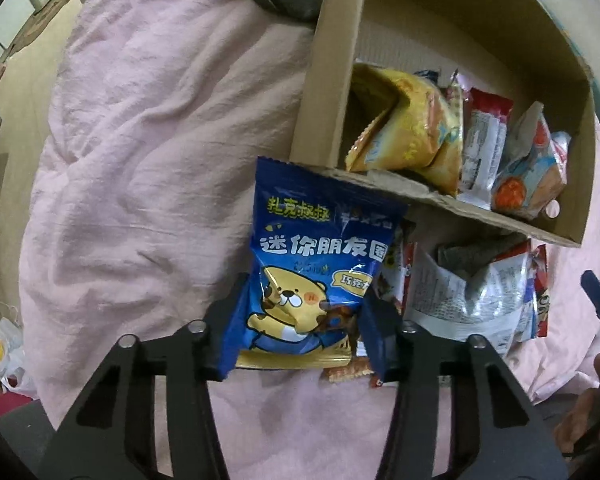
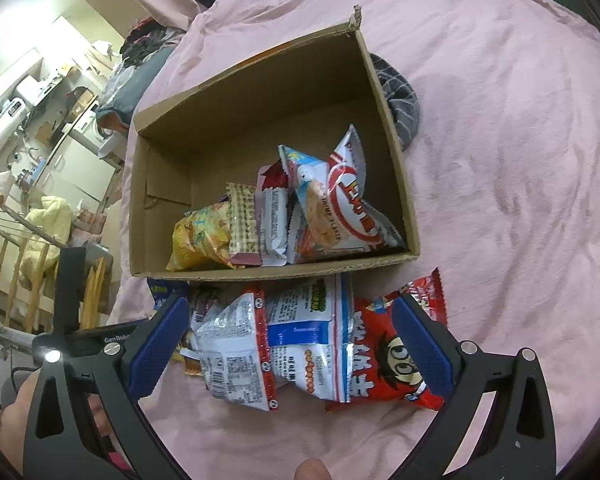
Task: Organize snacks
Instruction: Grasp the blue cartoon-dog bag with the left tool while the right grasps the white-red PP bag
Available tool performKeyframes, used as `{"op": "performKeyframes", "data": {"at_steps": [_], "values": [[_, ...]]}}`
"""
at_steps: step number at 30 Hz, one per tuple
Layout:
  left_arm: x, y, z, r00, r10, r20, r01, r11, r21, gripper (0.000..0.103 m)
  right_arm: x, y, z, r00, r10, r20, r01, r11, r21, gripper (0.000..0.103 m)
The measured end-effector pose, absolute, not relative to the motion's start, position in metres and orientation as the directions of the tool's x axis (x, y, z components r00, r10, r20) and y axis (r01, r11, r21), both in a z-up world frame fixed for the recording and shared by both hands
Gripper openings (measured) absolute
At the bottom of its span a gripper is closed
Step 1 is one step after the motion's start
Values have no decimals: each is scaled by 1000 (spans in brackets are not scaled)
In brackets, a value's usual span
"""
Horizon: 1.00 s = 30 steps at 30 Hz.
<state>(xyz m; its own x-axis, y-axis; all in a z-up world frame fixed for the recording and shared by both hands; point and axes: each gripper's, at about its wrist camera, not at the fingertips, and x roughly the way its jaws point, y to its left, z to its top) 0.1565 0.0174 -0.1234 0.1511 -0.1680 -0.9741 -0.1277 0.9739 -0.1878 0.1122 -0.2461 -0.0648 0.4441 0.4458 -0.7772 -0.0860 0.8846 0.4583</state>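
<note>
blue bag: a puffed foil snack pouch (image 1: 316, 264) lying on the pink bedspread (image 1: 140, 160), its top edge against the near wall of the box (image 1: 328, 80).
left tool: jaws (image 1: 300, 320) drawn narrow, the pads pressing the lower half of the blue bag from both sides.
right tool: jaws (image 2: 288, 344) spread wide over the loose packets on the bed, gripping nothing.
loose packets: a silver one (image 2: 236, 356), a white-and-blue one (image 2: 312, 336) and a red one (image 2: 392, 360), overlapping just in front of the box.
box contents: a yellow bag (image 2: 200, 240) and several more stand along the near wall.
handling: likely light, air-filled and slick; contents probably crush easily.
hold: best across the belly with a gentle pinch, since the seam edges may slip.
risk: the bag could twist or slide out when lifted over the wall.
</note>
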Motion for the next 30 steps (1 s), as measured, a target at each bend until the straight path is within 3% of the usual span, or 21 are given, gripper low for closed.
{"op": "performKeyframes", "data": {"at_steps": [5, 7, 8, 14, 16, 21, 25, 30], "values": [[144, 11, -104, 159, -184, -970, -96, 975, -200, 40, 117, -244, -81, 336, 579, -743, -53, 800, 598, 100], [135, 12, -93, 172, -202, -964, -84, 972, -218, 40, 119, -239, -87, 289, 637, -715, -40, 754, 655, 80], [132, 13, -90, 177, -208, -962, -85, 971, -225, 40, 120, -236, -89, 274, 647, -712, -40, 747, 664, 80], [113, 30, -68, 240, -230, -943, -97, 961, -259, 40, 124, -212, -102, 196, 620, -760, -59, 781, 622, 75], [114, 31, -63, 266, -210, -941, -91, 966, -242, 40, 126, -206, -109, 164, 607, -778, -60, 793, 606, 67], [124, 40, -61, 277, -220, -935, -120, 958, -261, 40, 126, -193, -121, 51, 705, -707, -66, 709, 702, 57], [127, 36, -60, 300, -200, -933, -115, 963, -243, 40, 127, -174, -132, 18, 650, -760, -104, 757, 645, 56], [128, 37, -64, 305, -176, -936, -123, 967, -222, 40, 127, -161, -131, 29, 619, -785, -161, 778, 608, 44]]}}
